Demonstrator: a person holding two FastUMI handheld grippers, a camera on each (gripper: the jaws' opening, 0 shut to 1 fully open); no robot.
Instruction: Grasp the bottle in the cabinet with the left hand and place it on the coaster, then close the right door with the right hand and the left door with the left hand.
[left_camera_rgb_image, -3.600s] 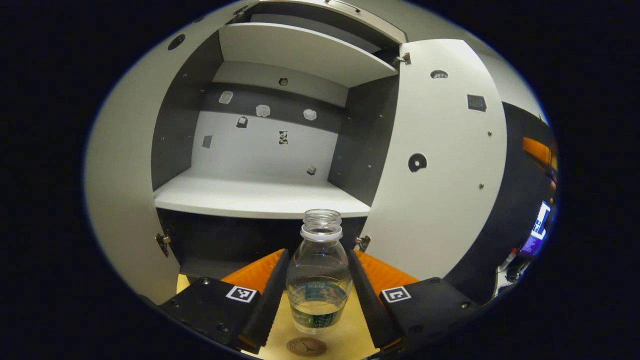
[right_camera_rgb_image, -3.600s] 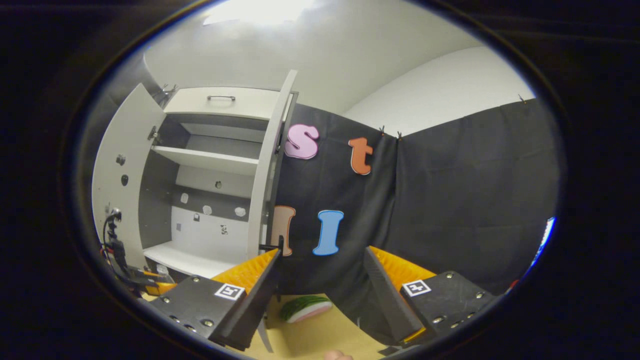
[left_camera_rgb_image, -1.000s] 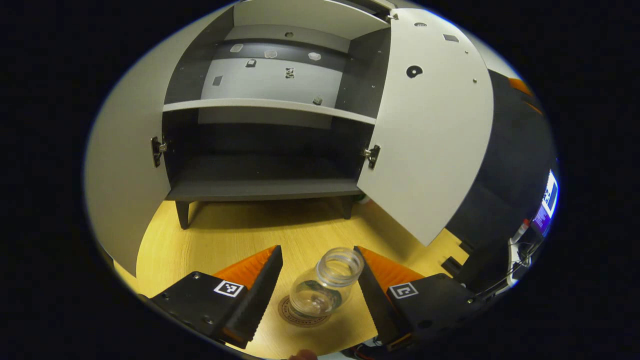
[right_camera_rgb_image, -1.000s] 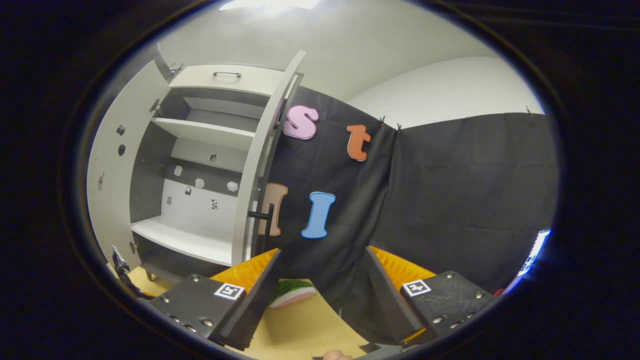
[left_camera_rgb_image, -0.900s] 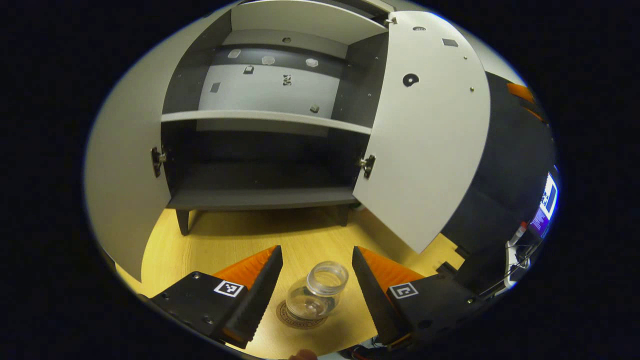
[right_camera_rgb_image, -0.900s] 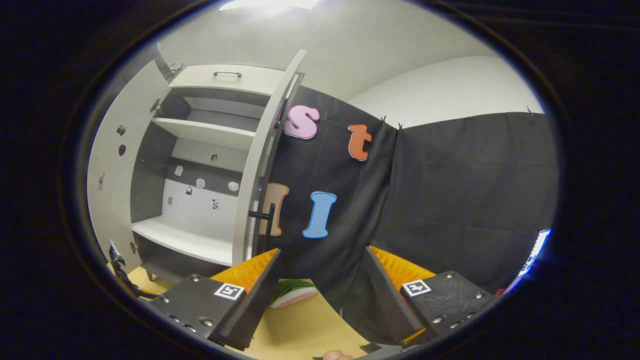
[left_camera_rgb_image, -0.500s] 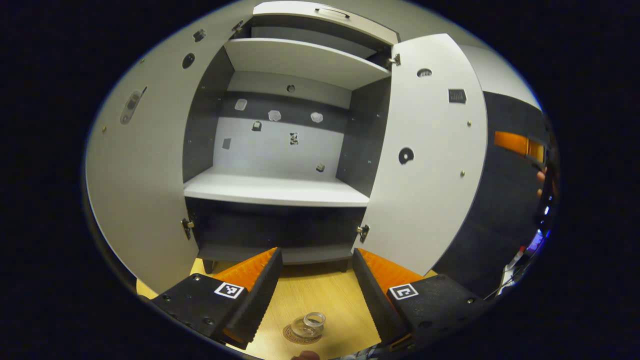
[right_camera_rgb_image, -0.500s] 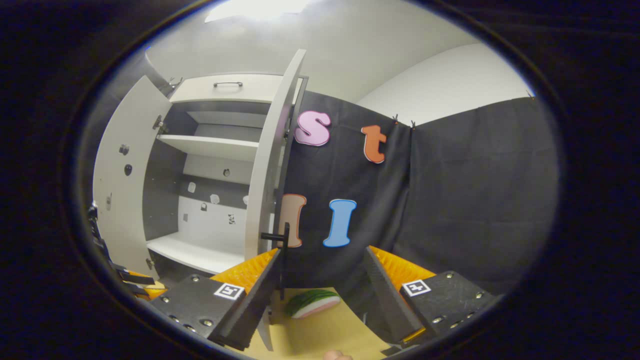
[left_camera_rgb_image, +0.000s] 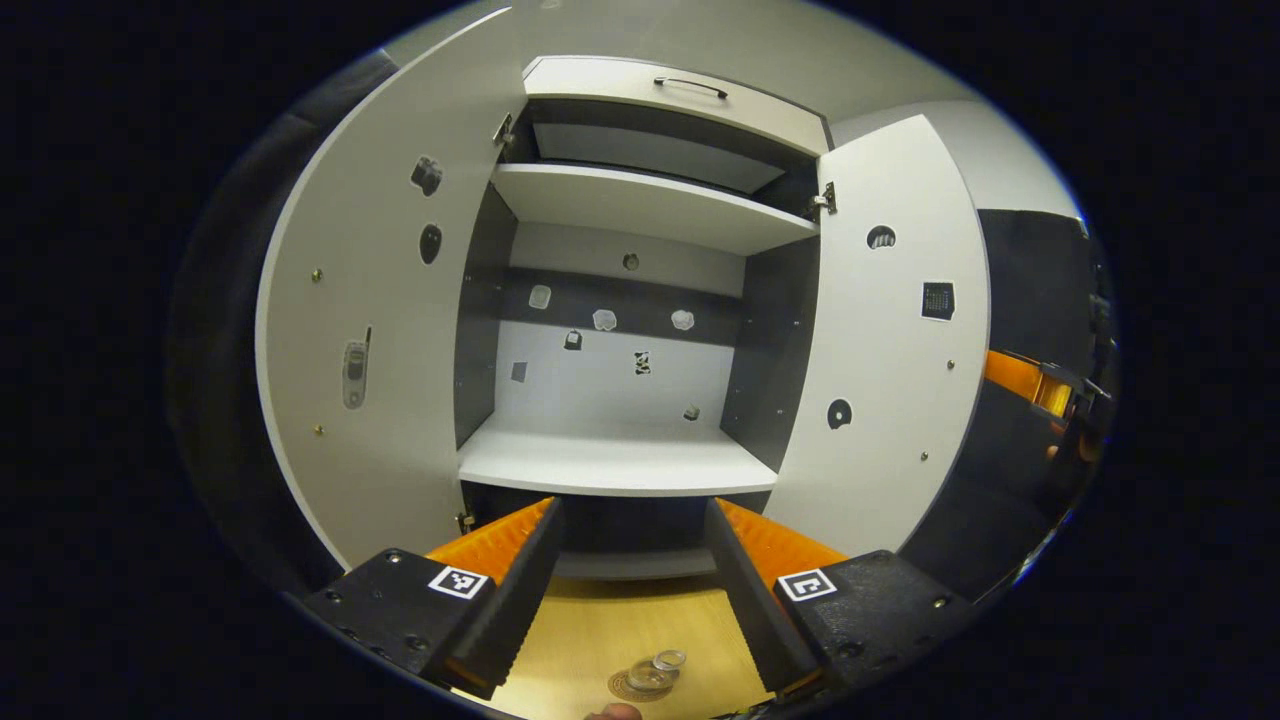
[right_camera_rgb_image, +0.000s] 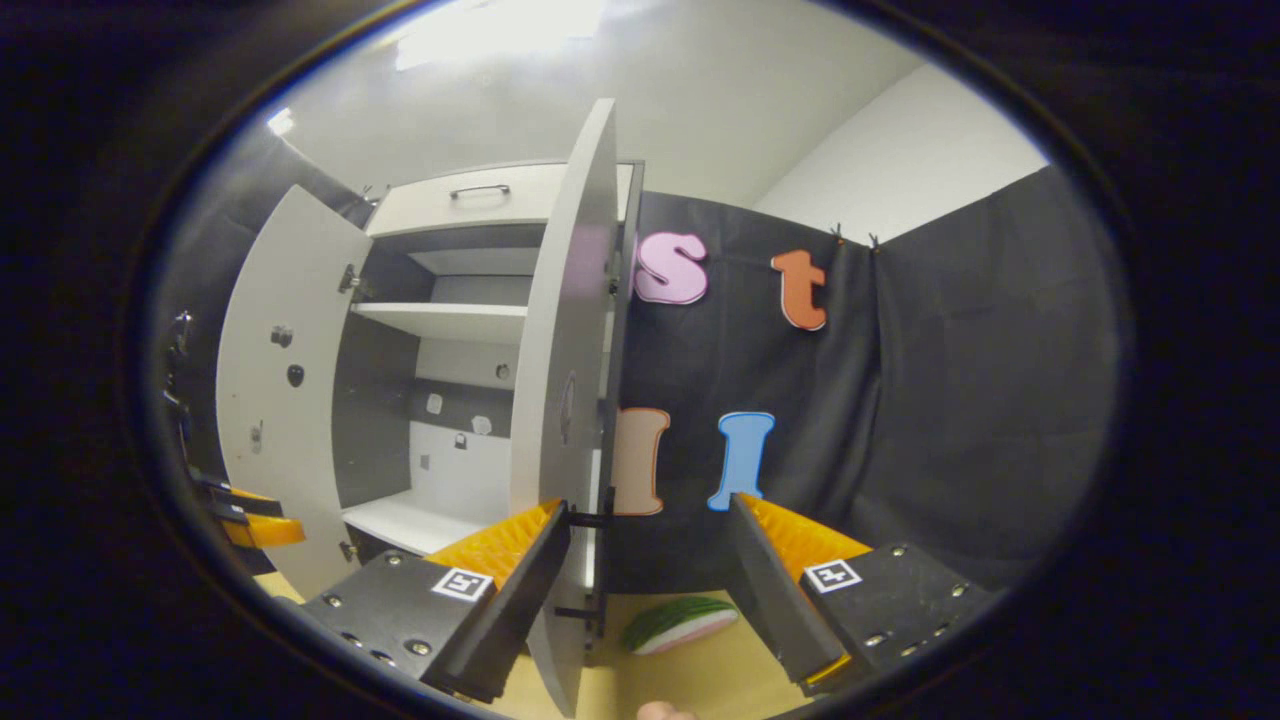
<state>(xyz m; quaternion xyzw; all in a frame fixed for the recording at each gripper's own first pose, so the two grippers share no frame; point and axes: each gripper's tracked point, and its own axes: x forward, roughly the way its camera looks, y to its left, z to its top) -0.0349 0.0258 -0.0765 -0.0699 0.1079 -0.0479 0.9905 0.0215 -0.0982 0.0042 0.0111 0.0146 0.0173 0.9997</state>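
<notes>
1. In the left gripper view, the left gripper (left_camera_rgb_image: 632, 570) is raised above the wooden table (left_camera_rgb_image: 610, 625) with its fingers spread wide and nothing between them.
2. The bottle (left_camera_rgb_image: 660, 668) stands on the round coaster (left_camera_rgb_image: 628, 687) near the table's front edge, low between the two fingers and well apart from them.
3. Beyond it the cabinet (left_camera_rgb_image: 640, 300) stands at the table's far edge with both doors swung out: the left door (left_camera_rgb_image: 380, 330) and the right door (left_camera_rgb_image: 885, 360).
4. In the right gripper view, the right gripper (right_camera_rgb_image: 650, 570) is also open and holds nothing.
5. The right door (right_camera_rgb_image: 565, 400) is seen nearly edge-on just ahead of this gripper's left finger; whether they touch cannot be told.
6. A watermelon slice (right_camera_rgb_image: 680, 623) lies on the table between the fingers, farther off.
</notes>
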